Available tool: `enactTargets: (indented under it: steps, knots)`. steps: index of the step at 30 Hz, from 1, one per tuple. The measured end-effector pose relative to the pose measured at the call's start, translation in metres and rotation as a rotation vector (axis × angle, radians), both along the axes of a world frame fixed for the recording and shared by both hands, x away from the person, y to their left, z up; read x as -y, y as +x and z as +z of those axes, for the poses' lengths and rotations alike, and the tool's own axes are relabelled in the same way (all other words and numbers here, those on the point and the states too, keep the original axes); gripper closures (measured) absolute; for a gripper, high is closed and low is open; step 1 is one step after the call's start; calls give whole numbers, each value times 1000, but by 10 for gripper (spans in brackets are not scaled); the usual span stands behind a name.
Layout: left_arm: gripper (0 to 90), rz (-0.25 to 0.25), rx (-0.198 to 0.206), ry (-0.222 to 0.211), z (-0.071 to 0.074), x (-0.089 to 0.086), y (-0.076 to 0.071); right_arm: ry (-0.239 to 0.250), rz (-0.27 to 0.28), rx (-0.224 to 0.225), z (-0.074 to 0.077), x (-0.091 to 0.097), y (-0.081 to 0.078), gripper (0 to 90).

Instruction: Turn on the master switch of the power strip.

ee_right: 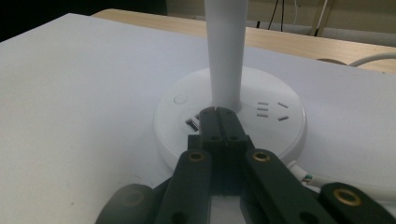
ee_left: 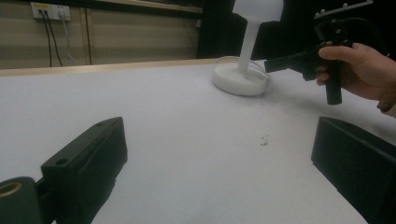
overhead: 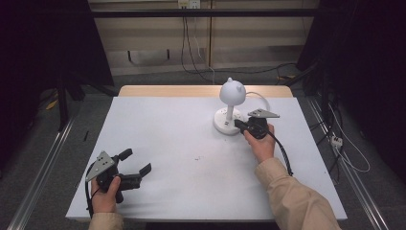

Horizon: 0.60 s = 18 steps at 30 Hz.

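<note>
From above, the white lamp (overhead: 231, 109) stands at the counter's (overhead: 167, 143) far right, the right tool (overhead: 238, 124) at its base. Left tool (overhead: 135, 161) gapes wide, empty. Its own view shows the right tool (ee_right: 218, 111) pinched together, tips over the lamp's round base (ee_right: 280, 135).

Lamp (overhead: 231, 111) far right on table (overhead: 167, 139); right claw (overhead: 238, 124) over its base.

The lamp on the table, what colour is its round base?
The base of the lamp is plain white; the right gripper view shows it best.
</note>
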<state>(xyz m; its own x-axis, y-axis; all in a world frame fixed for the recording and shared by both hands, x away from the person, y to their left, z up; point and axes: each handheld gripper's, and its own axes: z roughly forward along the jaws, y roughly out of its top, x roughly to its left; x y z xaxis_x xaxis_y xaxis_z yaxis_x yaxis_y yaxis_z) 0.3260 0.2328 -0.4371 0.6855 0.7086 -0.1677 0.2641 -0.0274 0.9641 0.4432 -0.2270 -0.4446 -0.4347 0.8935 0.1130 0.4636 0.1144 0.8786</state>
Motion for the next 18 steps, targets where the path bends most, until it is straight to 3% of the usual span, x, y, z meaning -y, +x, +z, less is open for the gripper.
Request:
enactTargets:
  steps: [18]
  knots:
    - [33,2,1,3,0,-1,-1,-47,-14,1,-5,-4,7,900]
